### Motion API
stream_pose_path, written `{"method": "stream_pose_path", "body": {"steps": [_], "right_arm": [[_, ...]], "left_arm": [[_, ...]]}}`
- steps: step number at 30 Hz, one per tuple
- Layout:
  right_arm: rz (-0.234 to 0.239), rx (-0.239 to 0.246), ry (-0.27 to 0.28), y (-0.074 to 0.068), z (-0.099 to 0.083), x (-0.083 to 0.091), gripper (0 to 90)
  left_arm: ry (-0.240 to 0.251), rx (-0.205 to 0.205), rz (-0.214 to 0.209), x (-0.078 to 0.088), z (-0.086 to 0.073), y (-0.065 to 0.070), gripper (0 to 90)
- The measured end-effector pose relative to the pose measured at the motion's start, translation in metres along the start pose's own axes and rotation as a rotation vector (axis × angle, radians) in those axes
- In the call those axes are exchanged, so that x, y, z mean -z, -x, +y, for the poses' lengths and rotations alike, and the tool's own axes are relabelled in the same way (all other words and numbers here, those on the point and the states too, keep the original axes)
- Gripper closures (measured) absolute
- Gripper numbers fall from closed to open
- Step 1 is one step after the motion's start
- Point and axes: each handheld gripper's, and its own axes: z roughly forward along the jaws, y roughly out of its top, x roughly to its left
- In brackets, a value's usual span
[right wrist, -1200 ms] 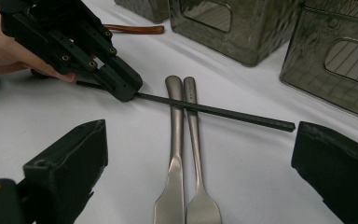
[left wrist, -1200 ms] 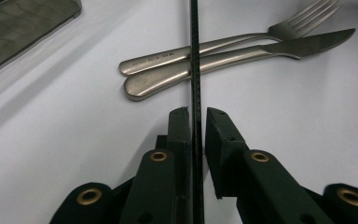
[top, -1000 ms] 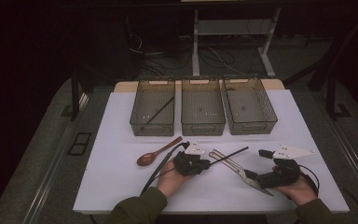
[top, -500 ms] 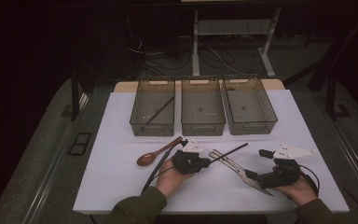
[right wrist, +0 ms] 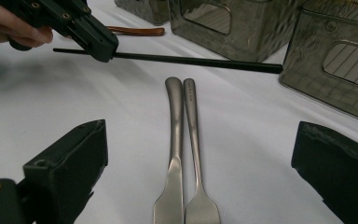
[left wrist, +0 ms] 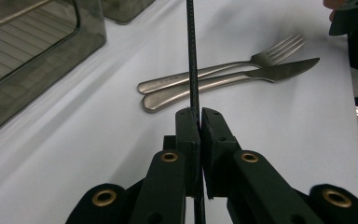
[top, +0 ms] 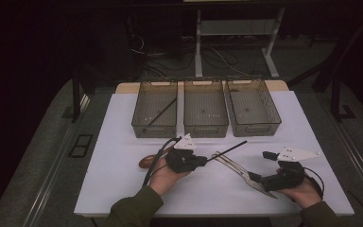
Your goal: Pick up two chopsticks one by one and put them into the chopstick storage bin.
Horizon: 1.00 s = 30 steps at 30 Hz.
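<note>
A thin, straight black chopstick [left wrist: 192, 56] is clenched between the fingers of the left gripper [left wrist: 200, 122], its long end reaching out over the middle of the white counter [top: 123, 123]. Just right of it, one steel knife [right wrist: 173, 154] and one steel fork [right wrist: 195, 154] lie side by side, touching. The right gripper [right wrist: 200, 172] hovers near them, fingers spread apart, grasping nothing. Three clear bins [top: 206, 127] line the far side; the left one holds one dark stick [top: 161, 112]. One wooden spoon [top: 147, 161] lies left.
</note>
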Motion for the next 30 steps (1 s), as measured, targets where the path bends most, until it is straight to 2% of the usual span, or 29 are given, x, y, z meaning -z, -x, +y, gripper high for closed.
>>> {"method": "stream_pose_path", "body": {"steps": [18, 30], "right_arm": [[-0.016, -0.01, 0.025, -0.001, -0.002, -0.003, 3.1], [-0.029, 0.0, 0.027, 0.001, -0.003, -0.002, 3.0]], "left_arm": [[-0.012, -0.001, -0.009, 0.036, 0.005, -0.015, 85.1], [0.021, 0.009, 0.031, 0.058, 0.007, -0.031, 85.1]]}}
